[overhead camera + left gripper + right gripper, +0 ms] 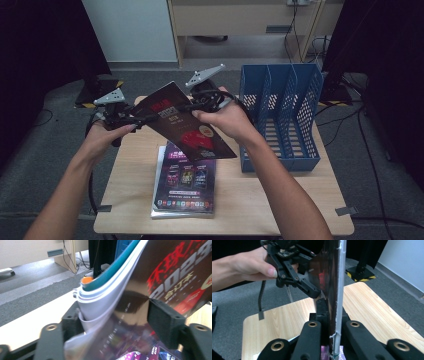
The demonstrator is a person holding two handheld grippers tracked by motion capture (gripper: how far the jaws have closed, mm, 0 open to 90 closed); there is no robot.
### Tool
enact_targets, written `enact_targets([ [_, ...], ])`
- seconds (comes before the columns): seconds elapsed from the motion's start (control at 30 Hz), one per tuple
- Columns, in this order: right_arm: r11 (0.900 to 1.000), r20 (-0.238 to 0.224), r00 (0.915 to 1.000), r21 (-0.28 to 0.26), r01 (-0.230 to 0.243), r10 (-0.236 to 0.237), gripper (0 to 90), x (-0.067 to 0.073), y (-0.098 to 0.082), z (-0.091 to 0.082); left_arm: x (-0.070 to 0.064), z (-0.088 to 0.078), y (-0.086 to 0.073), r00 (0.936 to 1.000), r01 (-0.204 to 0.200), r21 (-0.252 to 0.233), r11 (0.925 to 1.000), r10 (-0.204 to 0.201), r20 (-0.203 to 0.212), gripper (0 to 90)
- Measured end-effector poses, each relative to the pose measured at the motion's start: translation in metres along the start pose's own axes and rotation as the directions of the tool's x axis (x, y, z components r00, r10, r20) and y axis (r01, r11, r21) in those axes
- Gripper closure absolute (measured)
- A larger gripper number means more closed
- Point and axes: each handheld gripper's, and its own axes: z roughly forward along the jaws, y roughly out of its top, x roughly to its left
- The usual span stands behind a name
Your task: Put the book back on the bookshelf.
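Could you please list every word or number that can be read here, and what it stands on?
"2023" in red: on the dark magazine held up between the jaws.
Red and yellow Chinese characters beside it: too blurred to read.
Print on the purple magazine lying on the table: too small to read.

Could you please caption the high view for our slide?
Both claws lift a dark magazine above a stacked one, beside a blue file rack.

Two magazines (182, 122), one blue file rack (280, 112), one table (260, 210), two tongs.
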Motion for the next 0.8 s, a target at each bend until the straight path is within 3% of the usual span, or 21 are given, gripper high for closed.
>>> enact_targets([
  [0.07,1.0,0.004,1.0,-0.001,-0.002,0.002,87.1,0.0,-0.001,0.0,-0.002,-0.002,0.001,0.9999,0.007,-0.002,1.0,-0.007,-0.01,40.4],
  [0.1,1.0,0.017,0.9999,0.004,-0.001,0.001,87.0,0.0,-0.002,0.0,-0.003,-0.002,0.001,0.9998,0.013,-0.001,0.9999,-0.013,-0.015,48.9],
  [0.13,1.0,0.017,0.9999,0.004,-0.001,0.001,87.0,0.0,-0.002,0.0,-0.003,-0.002,0.001,0.9997,0.016,0.003,0.9999,-0.016,-0.015,48.9],
  [0.2,1.0,0.035,0.9994,0.009,-0.006,0.005,87.0,-0.003,-0.004,0.0,-0.006,-0.002,0.002,0.9996,0.01,0.003,0.9999,-0.01,-0.026,59.3],
  [0.43,1.0,0.057,0.9983,0.02,-0.011,0.01,86.9,-0.008,-0.01,0.002,-0.009,0.002,0.005,0.9994,0.019,0.021,0.9996,-0.018,-0.028,71.3],
  [0.57,1.0,0.067,0.9978,0.03,-0.004,0.002,85.9,-0.011,-0.012,0.002,-0.011,0.0,0.011,0.9987,-0.006,0.021,0.9998,0.007,-0.05,74.8],
  [0.7,0.998,0.075,0.9972,0.061,0.005,-0.009,84.2,-0.01,-0.013,0.003,-0.014,-0.004,0.019,0.9976,-0.031,0.051,0.9982,0.034,-0.061,76.4],
  [0.8,0.999,0.071,0.9974,0.046,-0.001,-0.003,83.9,-0.011,-0.016,0.002,-0.016,-0.007,0.022,0.997,-0.044,0.058,0.9973,0.048,-0.061,76.7],
])
